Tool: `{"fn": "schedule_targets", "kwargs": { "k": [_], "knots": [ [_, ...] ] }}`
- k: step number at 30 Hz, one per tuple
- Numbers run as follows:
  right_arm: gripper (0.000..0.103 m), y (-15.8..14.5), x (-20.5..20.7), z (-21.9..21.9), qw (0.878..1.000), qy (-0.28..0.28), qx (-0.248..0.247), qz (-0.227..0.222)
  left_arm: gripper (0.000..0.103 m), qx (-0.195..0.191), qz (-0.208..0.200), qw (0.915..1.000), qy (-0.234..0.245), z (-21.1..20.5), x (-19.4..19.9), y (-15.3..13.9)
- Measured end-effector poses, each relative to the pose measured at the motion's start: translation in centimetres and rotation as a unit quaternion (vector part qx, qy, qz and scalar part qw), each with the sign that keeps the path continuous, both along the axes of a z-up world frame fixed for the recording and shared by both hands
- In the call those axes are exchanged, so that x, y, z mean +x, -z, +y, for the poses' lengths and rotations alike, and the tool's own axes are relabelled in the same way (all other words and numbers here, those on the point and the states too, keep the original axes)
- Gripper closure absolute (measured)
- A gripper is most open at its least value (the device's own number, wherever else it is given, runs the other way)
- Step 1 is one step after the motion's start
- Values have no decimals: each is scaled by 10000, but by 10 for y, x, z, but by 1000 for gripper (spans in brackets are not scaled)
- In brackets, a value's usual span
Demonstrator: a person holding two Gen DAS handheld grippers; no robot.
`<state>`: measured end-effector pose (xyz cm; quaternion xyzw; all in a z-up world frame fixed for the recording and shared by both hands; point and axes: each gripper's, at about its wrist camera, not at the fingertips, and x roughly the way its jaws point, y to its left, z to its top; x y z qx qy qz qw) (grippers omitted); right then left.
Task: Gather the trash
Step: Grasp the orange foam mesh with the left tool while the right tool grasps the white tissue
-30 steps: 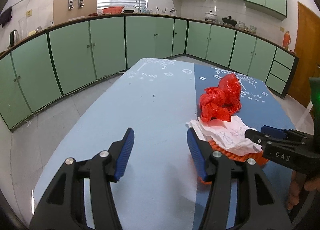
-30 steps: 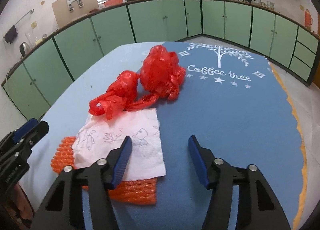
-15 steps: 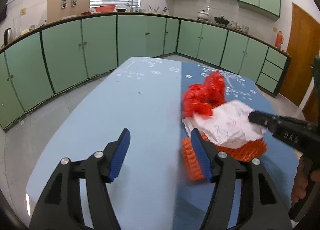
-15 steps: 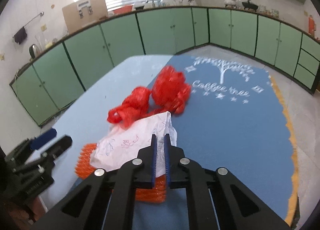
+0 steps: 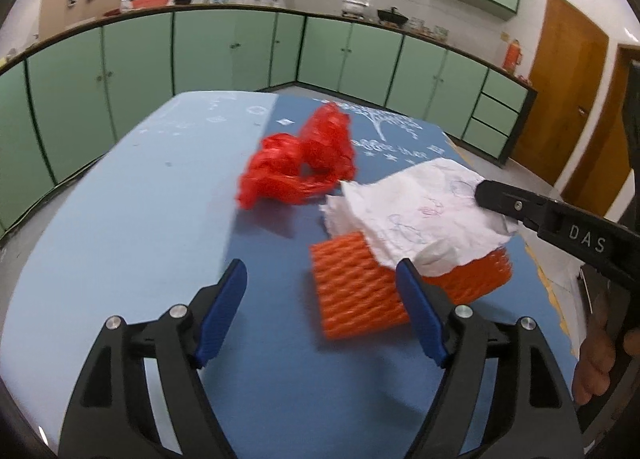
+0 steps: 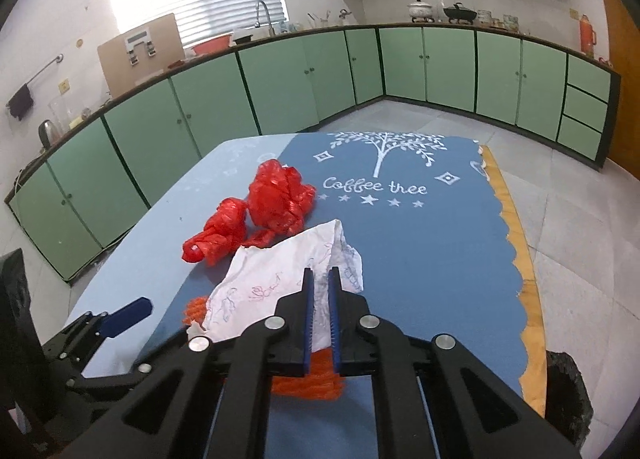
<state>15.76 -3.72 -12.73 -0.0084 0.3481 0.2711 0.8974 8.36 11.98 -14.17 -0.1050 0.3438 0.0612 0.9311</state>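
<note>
1. Step in hand: lifting of scribbled white paper [image 6: 280, 283] off orange foam net [image 5: 360, 291], near table's [image 5: 132, 219] right edge.
2. Right gripper [image 6: 320, 291]: clamped on paper's edge.
3. Left gripper [image 5: 320, 283]: jaws just widened, wide apart, nothing held; right pad beside foam net.
4. Red plastic bag [image 6: 264, 215]: crumpled mid-table, untouched.
5. Next, likely: centring of left jaws over foam net, closing on it.

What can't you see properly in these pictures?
- Orange ribbed foam net: right wrist view, mostly hidden under the white scribbled paper towel and the right gripper.
- Crumpled red plastic bag: left wrist view, blurred.
- Black thing: right wrist view, cut off at the table's right edge.
</note>
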Motion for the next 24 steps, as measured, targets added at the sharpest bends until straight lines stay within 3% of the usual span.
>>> {"fn": "schedule_targets", "kwargs": {
  "k": [1,4,6,9,14,24],
  "knots": [
    [96,0,1,-1,10000,13,10,1,33,-20,34,10000,27,-2,3,2],
    [96,-1,2,-4,10000,42,42,2,59,-198,199,9995,153,-8,13,12],
    [96,-1,2,-5,10000,54,53,12,86,-283,275,9990,215,-12,17,17],
    [96,1,3,-6,10000,58,58,39,102,-312,240,9990,216,-14,18,19],
    [96,1,4,-9,9999,128,67,21,103,-147,4,9999,42,-11,14,9],
    [96,-1,7,-42,9981,624,-23,-8,103,338,-189,9955,-863,33,-6,-7]
  ]
}}
